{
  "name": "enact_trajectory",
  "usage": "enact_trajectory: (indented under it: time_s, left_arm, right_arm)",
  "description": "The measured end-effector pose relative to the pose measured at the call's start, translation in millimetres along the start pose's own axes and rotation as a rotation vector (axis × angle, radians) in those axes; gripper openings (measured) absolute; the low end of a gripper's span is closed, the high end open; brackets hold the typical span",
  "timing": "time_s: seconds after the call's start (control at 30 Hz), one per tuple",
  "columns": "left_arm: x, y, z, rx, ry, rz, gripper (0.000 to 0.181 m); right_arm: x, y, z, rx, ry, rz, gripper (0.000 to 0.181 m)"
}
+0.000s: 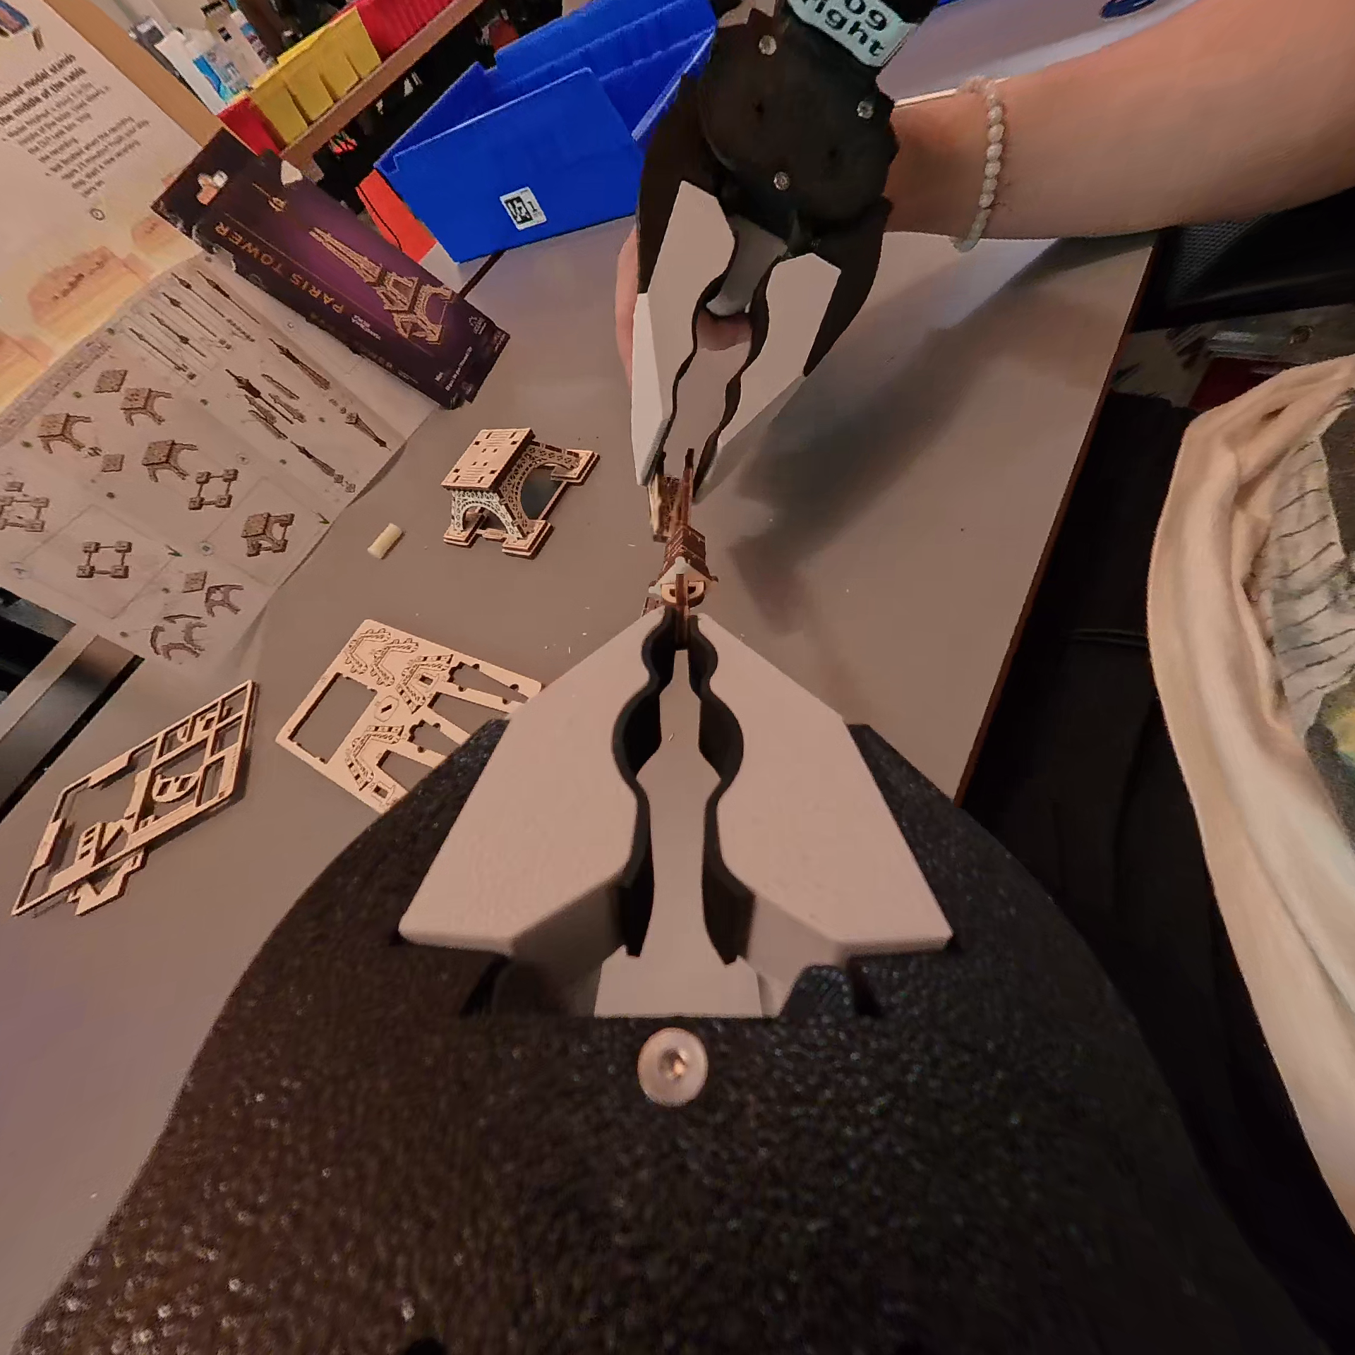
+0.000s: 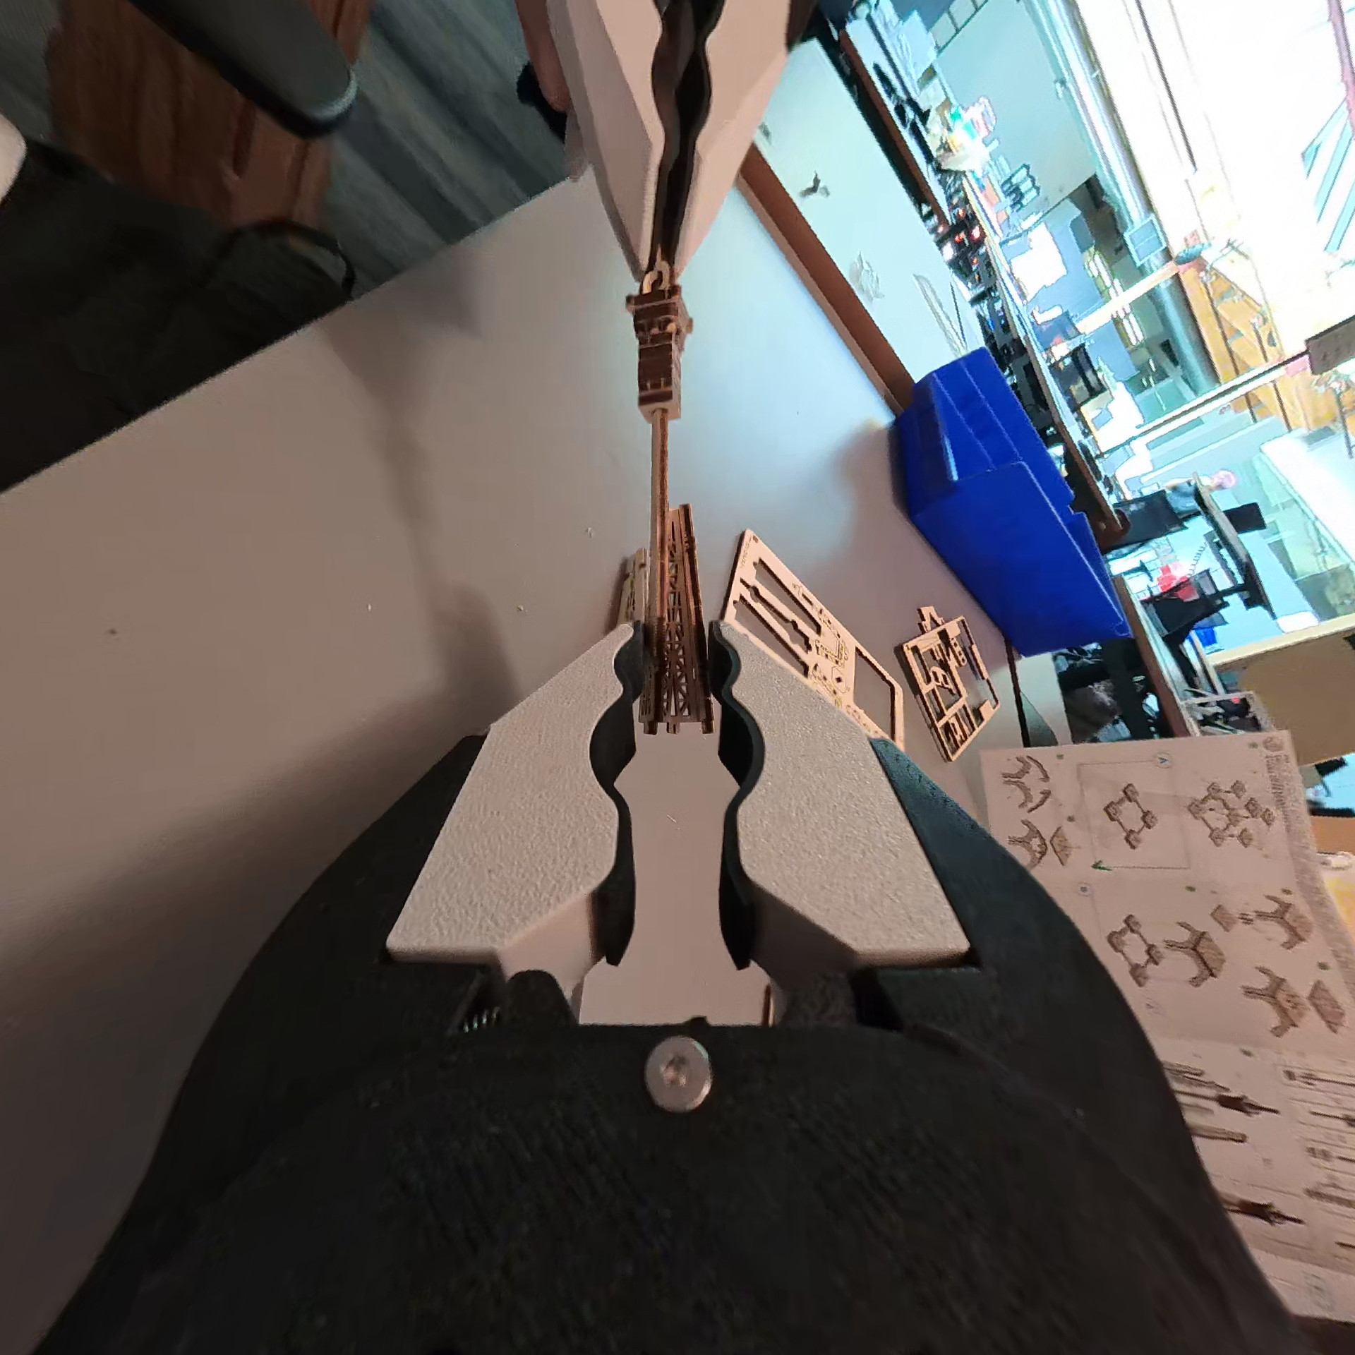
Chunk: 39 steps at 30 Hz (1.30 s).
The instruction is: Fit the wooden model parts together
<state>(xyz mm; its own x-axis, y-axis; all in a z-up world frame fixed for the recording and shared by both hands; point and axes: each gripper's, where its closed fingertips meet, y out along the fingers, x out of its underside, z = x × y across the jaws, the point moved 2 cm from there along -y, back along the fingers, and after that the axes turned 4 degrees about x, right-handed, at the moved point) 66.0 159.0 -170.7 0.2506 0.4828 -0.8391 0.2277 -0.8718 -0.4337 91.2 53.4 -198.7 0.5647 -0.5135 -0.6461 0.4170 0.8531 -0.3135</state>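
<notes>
A slim wooden tower spire (image 1: pixel 678 528) is held in the air between both grippers, above the grey table (image 1: pixel 843 586). My left gripper (image 1: pixel 678 623) is shut on the spire's thin top end, by its small platform block (image 2: pixel 660 352). My right gripper (image 2: pixel 674 645) is shut on the wider lattice end (image 2: pixel 674 660). In the left wrist view the right gripper (image 1: pixel 678 476) comes in from above. In the right wrist view the left gripper (image 2: pixel 660 264) hangs at the top. The wooden tower base (image 1: pixel 513 491) stands on the table to the left, apart from both grippers.
Two punched-out wooden sheets (image 1: pixel 407 704) (image 1: pixel 139 799) lie at the left, with a printed instruction sheet (image 1: pixel 169 440) and the dark kit box (image 1: pixel 352 286) behind. A small cream peg (image 1: pixel 386 541) lies near the base. Blue bins (image 1: pixel 513 161) stand at the back. The table edge (image 1: pixel 1063 513) and a person's arm (image 1: pixel 1063 147) are at the right. The grippers' ends are close to 9 cm from one another. The small cream peg (image 1: pixel 386 541) lies some 25 cm from my right tips, 30 cm from my left tips.
</notes>
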Motion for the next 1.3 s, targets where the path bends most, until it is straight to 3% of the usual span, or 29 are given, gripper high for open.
enact_trajectory:
  time_s: [0.47,0.57,0.83,1.0,1.3]
  left_arm:
    - [5,7,-2,0.031,-0.067,0.034,0.001]
    - [-3,5,-1,0.032,-0.086,0.094,0.001]
    - [14,12,5,0.024,-0.129,0.030,0.000]
    - [22,18,13,0.025,-0.172,0.029,0.001]
    - [31,38,2,0.005,-0.179,-0.005,0.001]
  right_arm:
    - [9,7,-5,-0.018,-0.042,-0.102,0.014]
    - [20,10,-11,-0.059,-0.028,-0.160,0.014]
    - [31,13,-29,-0.189,0.058,-0.259,0.015]
    - [31,10,-23,-0.176,0.133,-0.249,0.046]
    - [29,-3,-13,-0.159,0.230,-0.163,0.038]
